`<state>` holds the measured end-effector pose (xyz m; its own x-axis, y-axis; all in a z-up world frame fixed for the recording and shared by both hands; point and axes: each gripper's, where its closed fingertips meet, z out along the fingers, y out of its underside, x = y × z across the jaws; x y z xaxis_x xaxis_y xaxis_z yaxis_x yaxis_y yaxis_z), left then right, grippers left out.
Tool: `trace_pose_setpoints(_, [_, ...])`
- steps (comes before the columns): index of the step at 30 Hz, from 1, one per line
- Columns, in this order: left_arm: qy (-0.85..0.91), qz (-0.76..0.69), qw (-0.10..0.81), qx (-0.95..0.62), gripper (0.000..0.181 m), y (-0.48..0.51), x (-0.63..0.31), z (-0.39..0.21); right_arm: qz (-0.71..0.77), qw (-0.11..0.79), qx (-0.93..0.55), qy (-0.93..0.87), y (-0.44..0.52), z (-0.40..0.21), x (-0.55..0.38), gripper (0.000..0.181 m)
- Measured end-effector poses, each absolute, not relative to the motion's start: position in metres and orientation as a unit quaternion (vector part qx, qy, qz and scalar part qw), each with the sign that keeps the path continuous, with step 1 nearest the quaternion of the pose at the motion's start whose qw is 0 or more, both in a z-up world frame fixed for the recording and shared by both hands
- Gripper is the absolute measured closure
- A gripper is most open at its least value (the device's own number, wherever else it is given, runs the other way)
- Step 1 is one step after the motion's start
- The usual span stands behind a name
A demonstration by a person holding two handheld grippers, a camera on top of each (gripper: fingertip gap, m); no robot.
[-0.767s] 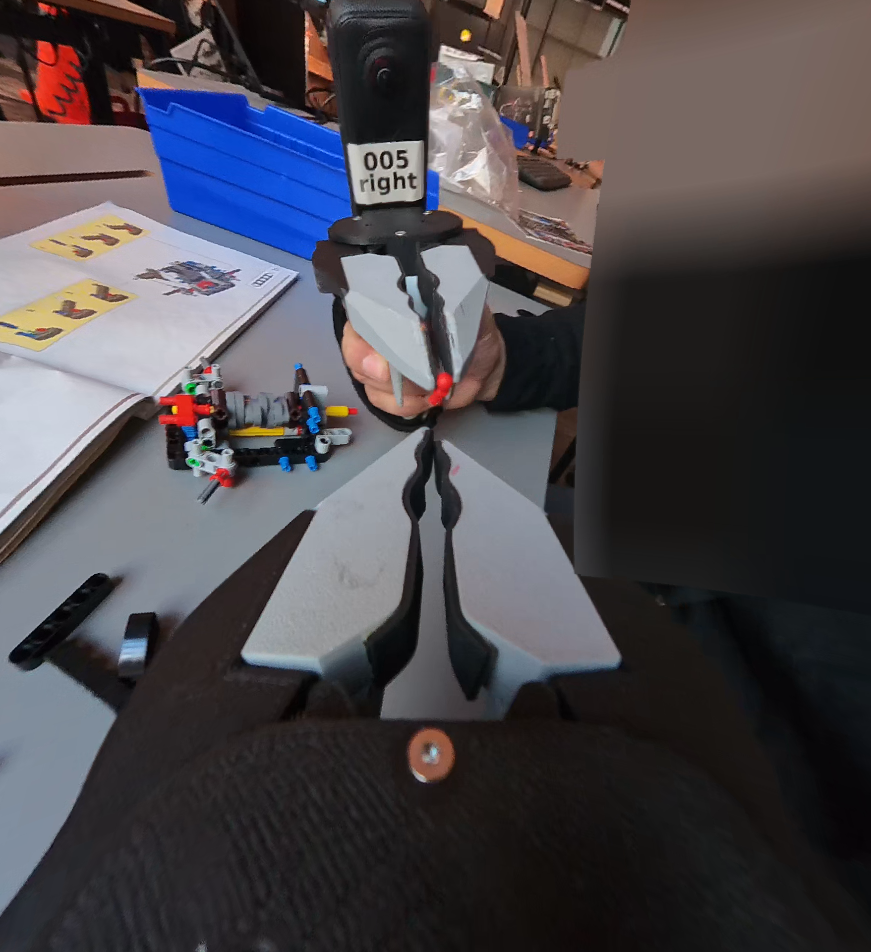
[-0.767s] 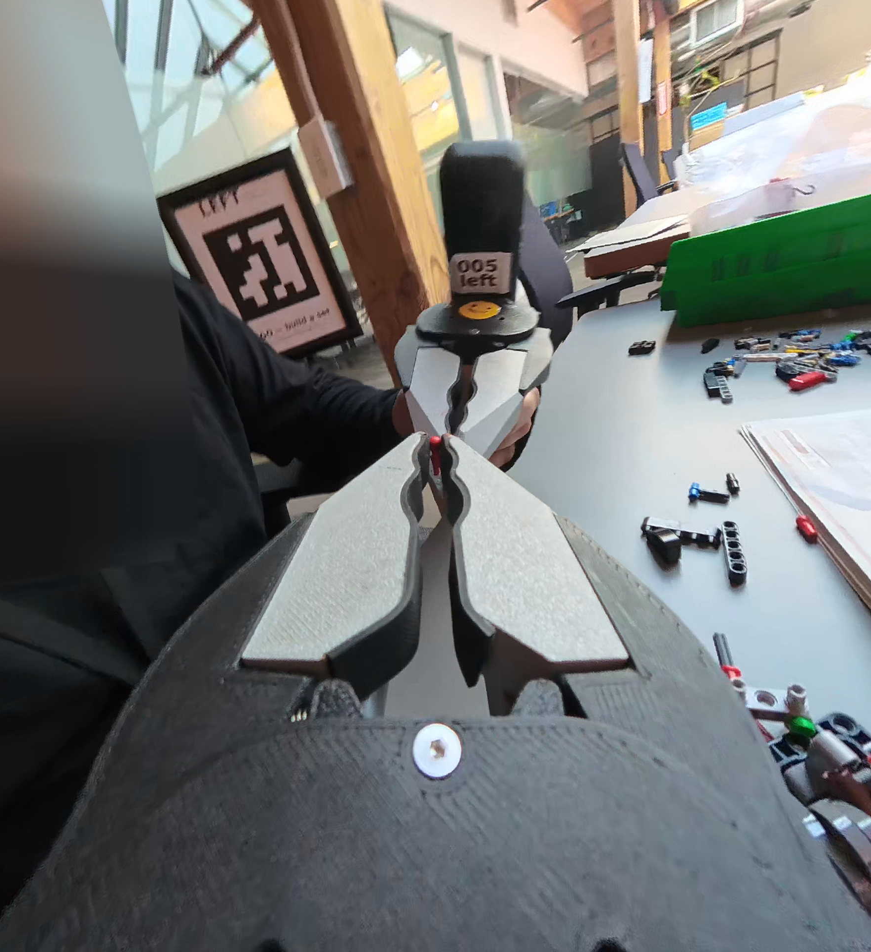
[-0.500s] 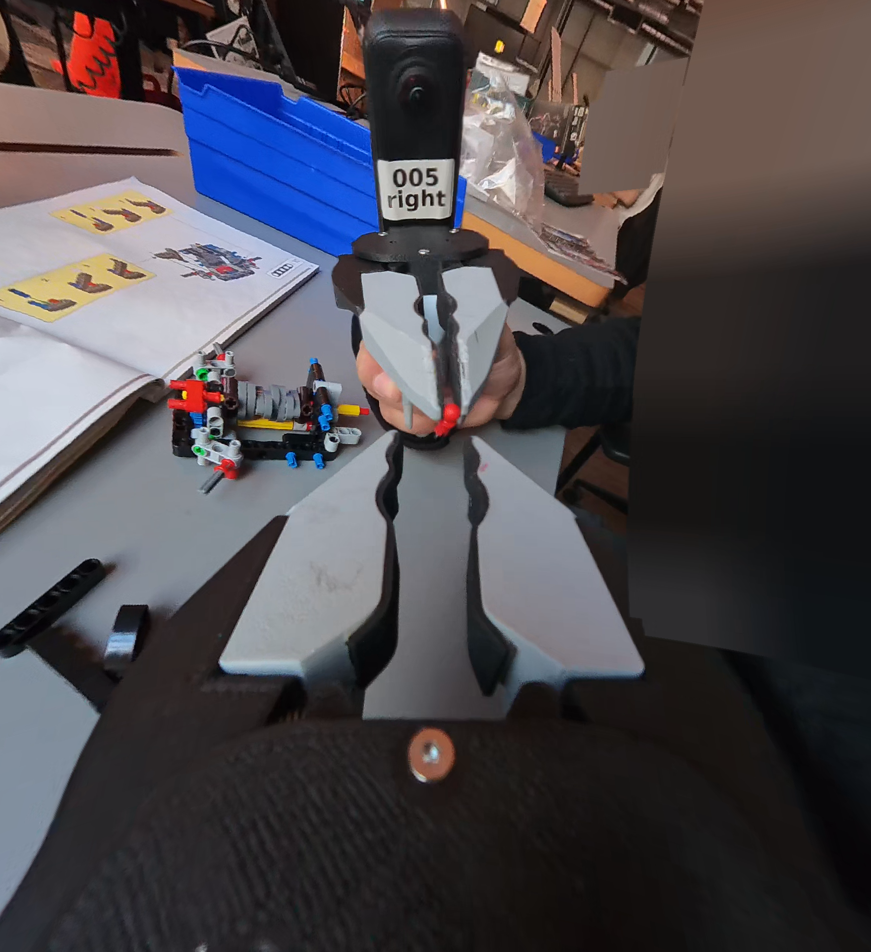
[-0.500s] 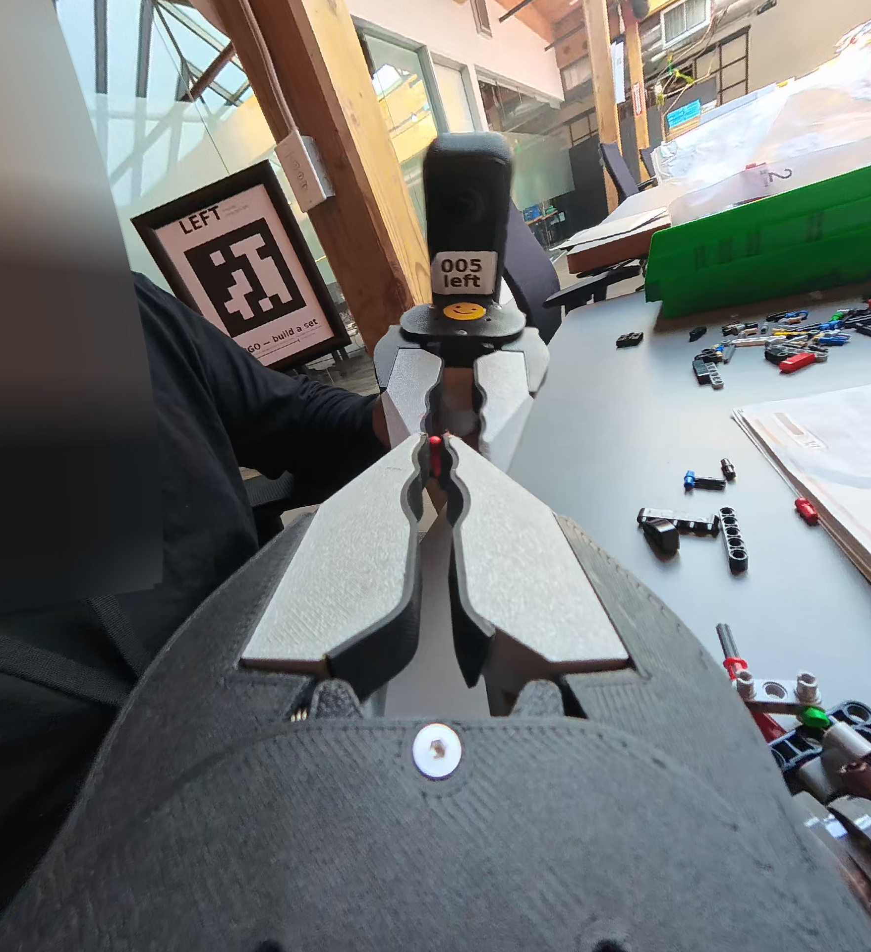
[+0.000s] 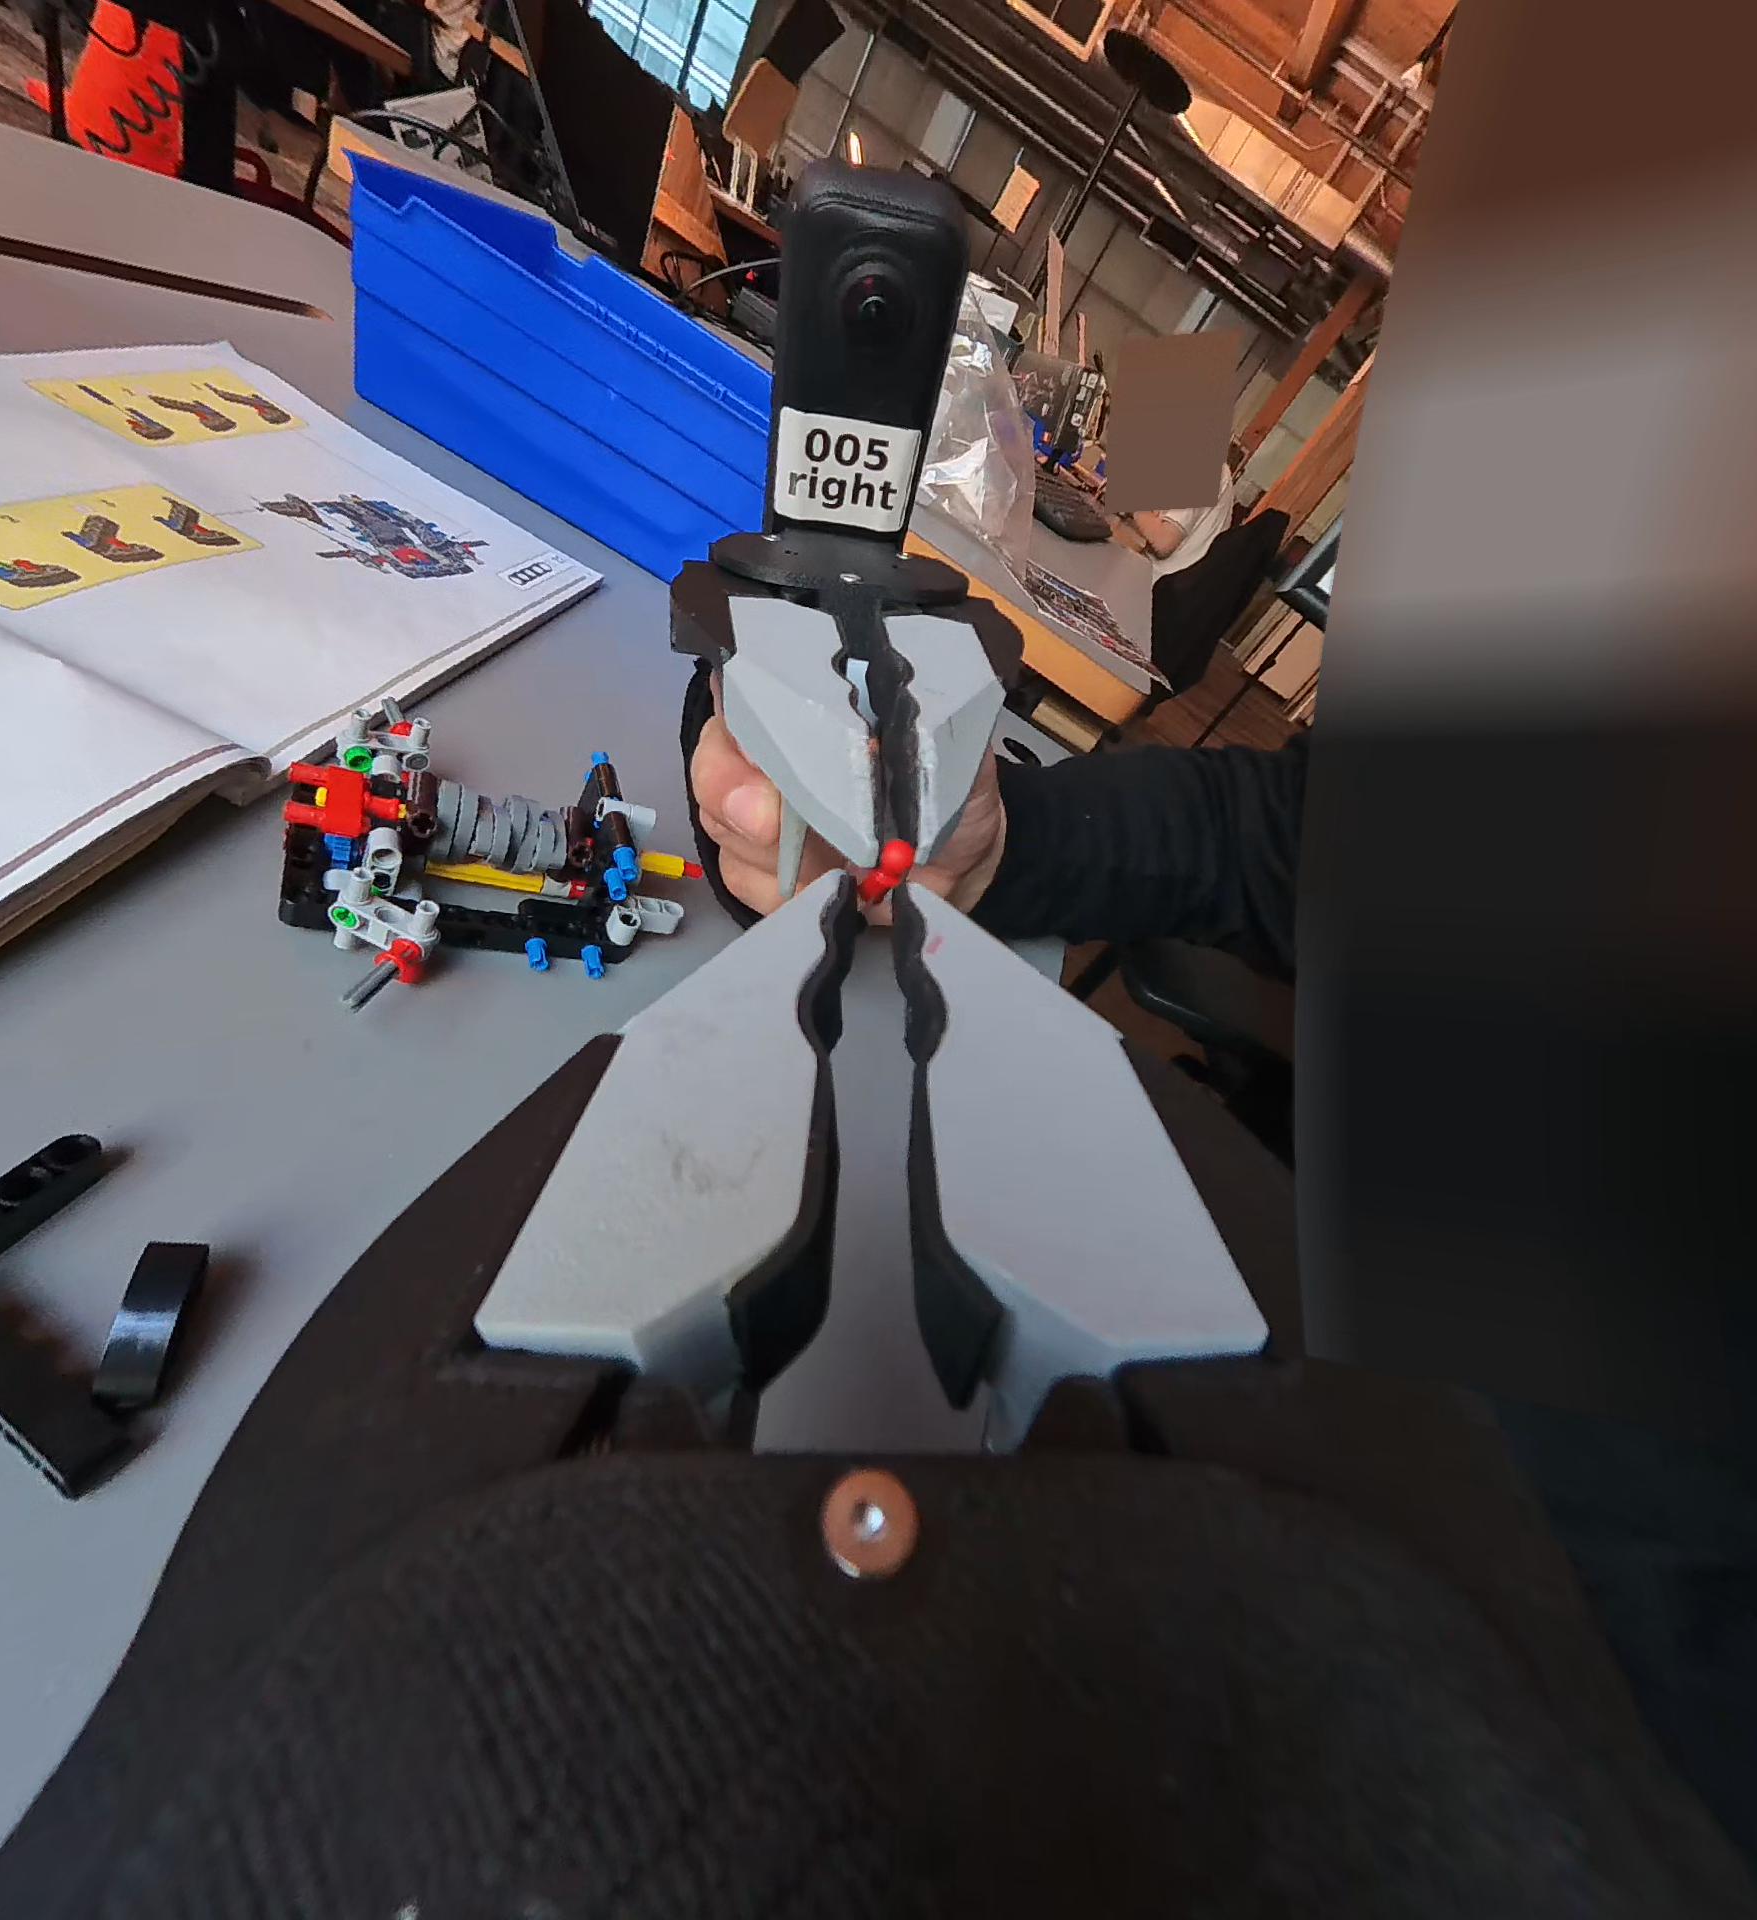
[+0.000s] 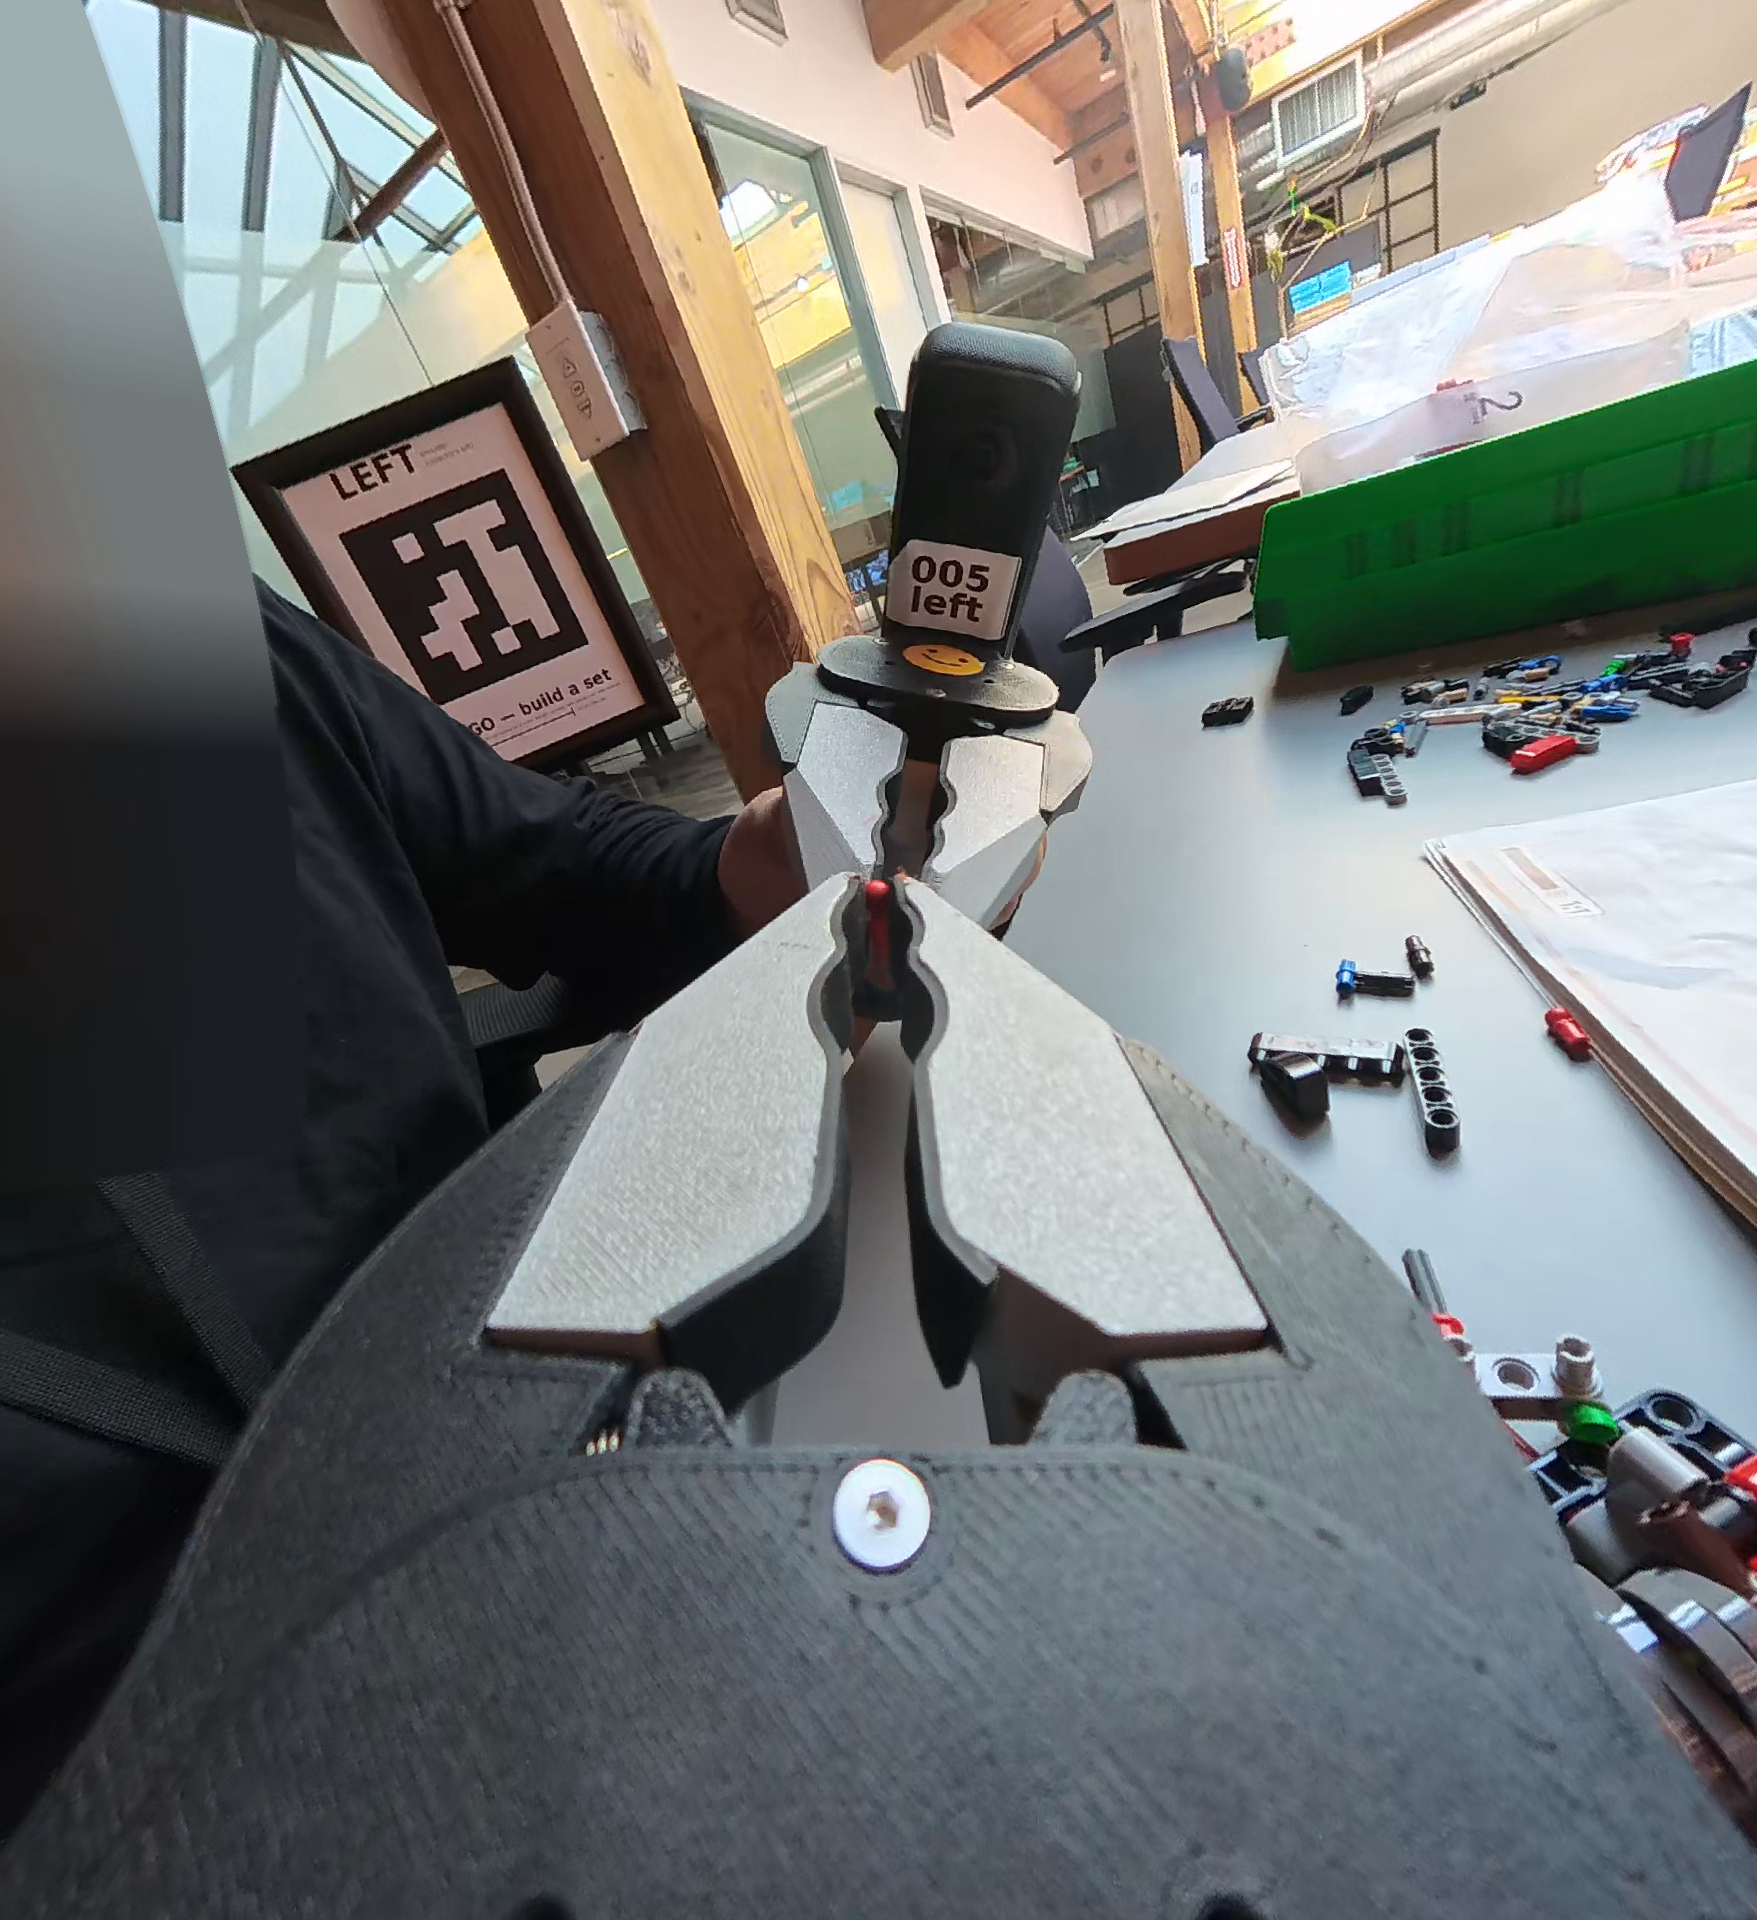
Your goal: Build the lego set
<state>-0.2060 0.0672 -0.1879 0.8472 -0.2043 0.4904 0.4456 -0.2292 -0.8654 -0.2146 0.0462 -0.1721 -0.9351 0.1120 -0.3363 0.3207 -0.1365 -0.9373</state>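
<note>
A small red Lego pin (image 6: 874,935) is clamped between the tips of my right gripper (image 6: 876,891), which is shut on it. In the left wrist view the right gripper (image 5: 886,850) points at me with the pin (image 5: 889,865) sticking out of its tips. My left gripper (image 5: 874,906) is tip to tip with it, jaws a narrow gap apart on either side of the pin's free end. It also shows in the right wrist view (image 6: 900,868). The partly built Lego assembly (image 5: 469,842) sits on the grey table (image 5: 178,1091), left of both grippers, and shows at the right wrist view's lower right (image 6: 1736,1507).
An open instruction booklet (image 5: 178,582) lies behind the assembly, with a blue bin (image 5: 541,343) beyond it. Black beams (image 5: 12,1195) and a black link (image 5: 152,1320) lie near left. A green bin (image 6: 1580,520), scattered loose parts (image 6: 1539,707) and black beams (image 6: 1430,1086) show in the right view. Left and right tips are no more than a few centimetres apart.
My left gripper opened wide from nearly shut, then narrowed again and came up close around the pin's end. My right gripper kept hold of the red pin.
</note>
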Motion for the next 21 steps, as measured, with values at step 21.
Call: trace_pose_setpoints(21, [-0.08, -0.225, 0.62, -0.748, 0.177, 0.069, -0.208, -0.187, -0.744, 0.07, 0.171, 0.643, 0.048, -0.17, -0.216, 0.181])
